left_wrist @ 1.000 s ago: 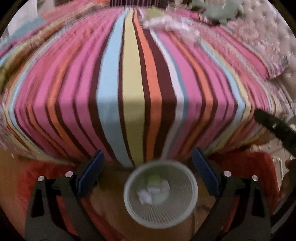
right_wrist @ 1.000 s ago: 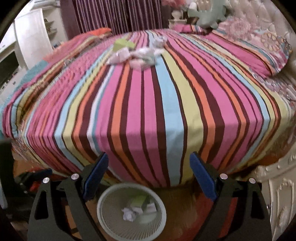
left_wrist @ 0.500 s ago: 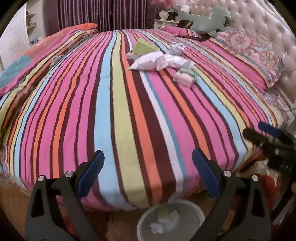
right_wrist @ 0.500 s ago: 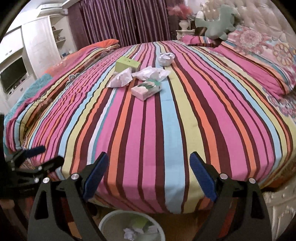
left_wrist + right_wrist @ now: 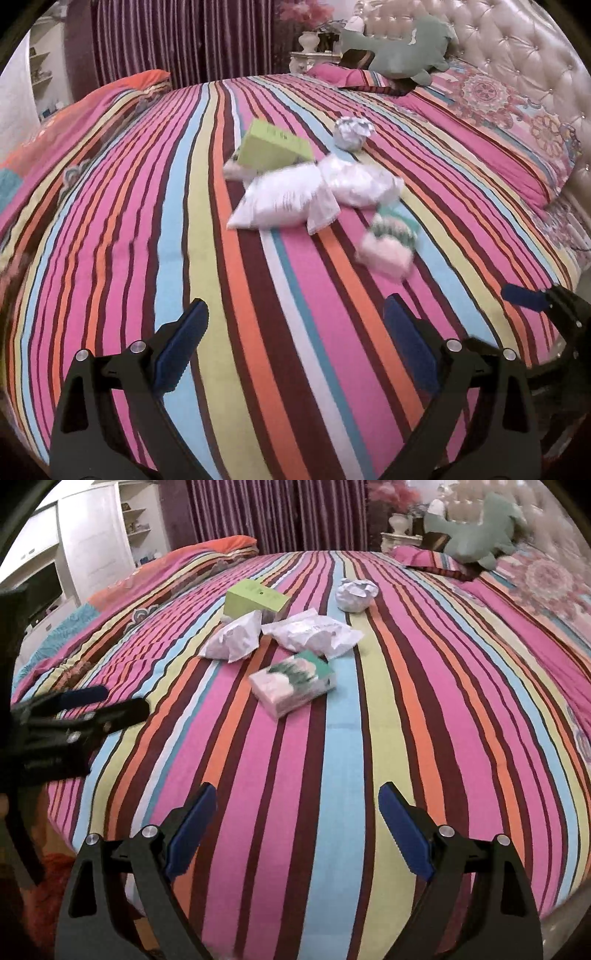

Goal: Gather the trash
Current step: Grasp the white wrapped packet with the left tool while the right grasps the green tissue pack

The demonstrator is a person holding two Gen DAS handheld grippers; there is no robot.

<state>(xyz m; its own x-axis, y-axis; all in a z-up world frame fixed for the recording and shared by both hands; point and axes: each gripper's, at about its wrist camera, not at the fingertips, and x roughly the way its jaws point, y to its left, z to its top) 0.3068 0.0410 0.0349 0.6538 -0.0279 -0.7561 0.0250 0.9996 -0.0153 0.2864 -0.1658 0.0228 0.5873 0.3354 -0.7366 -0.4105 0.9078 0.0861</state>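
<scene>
Trash lies in a cluster mid-bed on the striped bedspread (image 5: 343, 760): a green box (image 5: 255, 599) (image 5: 273, 144), a crumpled paper ball (image 5: 355, 595) (image 5: 351, 133), two white crumpled bags (image 5: 234, 638) (image 5: 314, 632) (image 5: 284, 199), and a tissue pack (image 5: 293, 685) (image 5: 389, 240). My left gripper (image 5: 295, 347) is open and empty over the near part of the bed; it also shows in the right wrist view (image 5: 96, 709). My right gripper (image 5: 297, 830) is open and empty, short of the tissue pack; one finger shows at the right of the left wrist view (image 5: 524, 299).
A green plush toy (image 5: 406, 44) and patterned pillows (image 5: 509, 110) lie at the headboard (image 5: 535, 48) on the right. Purple curtains (image 5: 280, 513) hang behind the bed. A white cabinet (image 5: 92, 542) stands at the left. A folded orange blanket (image 5: 129, 85) lies far left.
Both grippers have risen and moved forward over the bed toward the trash cluster. The white bin with paper in it has dropped out of both views.
</scene>
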